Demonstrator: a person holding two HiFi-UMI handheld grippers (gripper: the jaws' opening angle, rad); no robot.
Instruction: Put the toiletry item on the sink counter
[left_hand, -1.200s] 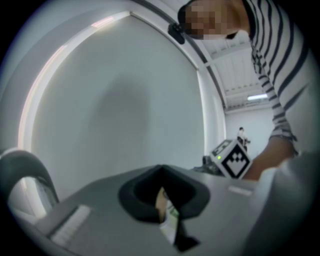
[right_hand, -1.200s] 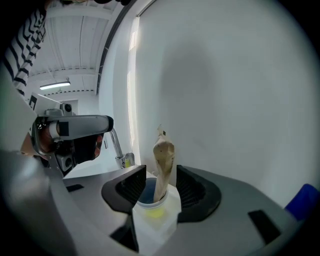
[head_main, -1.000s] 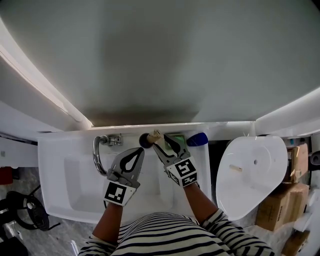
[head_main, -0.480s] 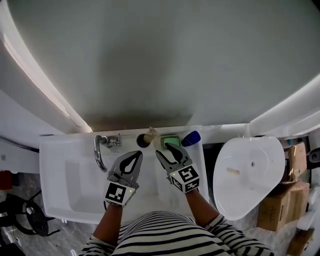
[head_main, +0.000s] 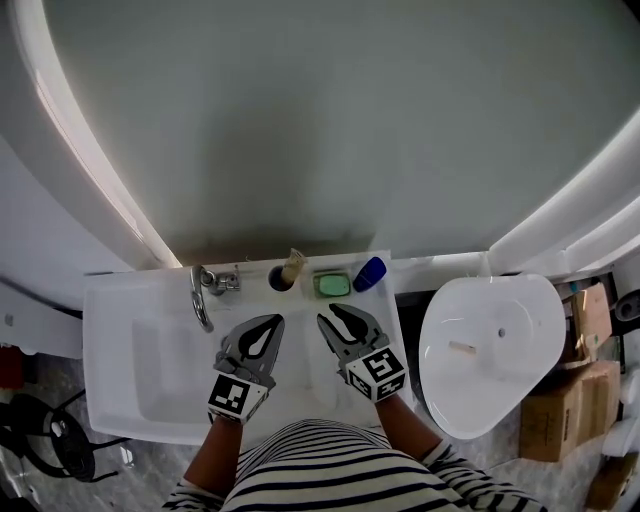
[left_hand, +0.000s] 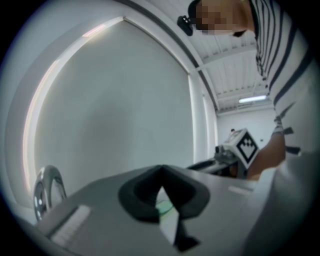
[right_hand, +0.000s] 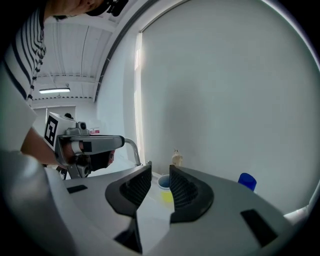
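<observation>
Head view is showing the toiletries already lying in a row along the back ledge of the sink worktop, against the wall: a dark cup with a pale-handled brush leaning up and to the right out of it, a green soap dish just beside it, and a blue bottle further right. I cannot tell which of these the task means, though all are resting on the ledge and none is being held. Both tools are hovering over the basin, nearer the person than the row. The left hand-held gripper is sitting with its jaws pressed together on nothing, its tip pointing at the cup, right of the tap. The right hand-held gripper is closing its jaws on empty air; its own view is lining the cup and the soap up in the gap ahead, apart from the pads. Judging by this, any coming move would be forward toward the wall, with the left nearer the cup and the right nearer the soap and bottle.
</observation>
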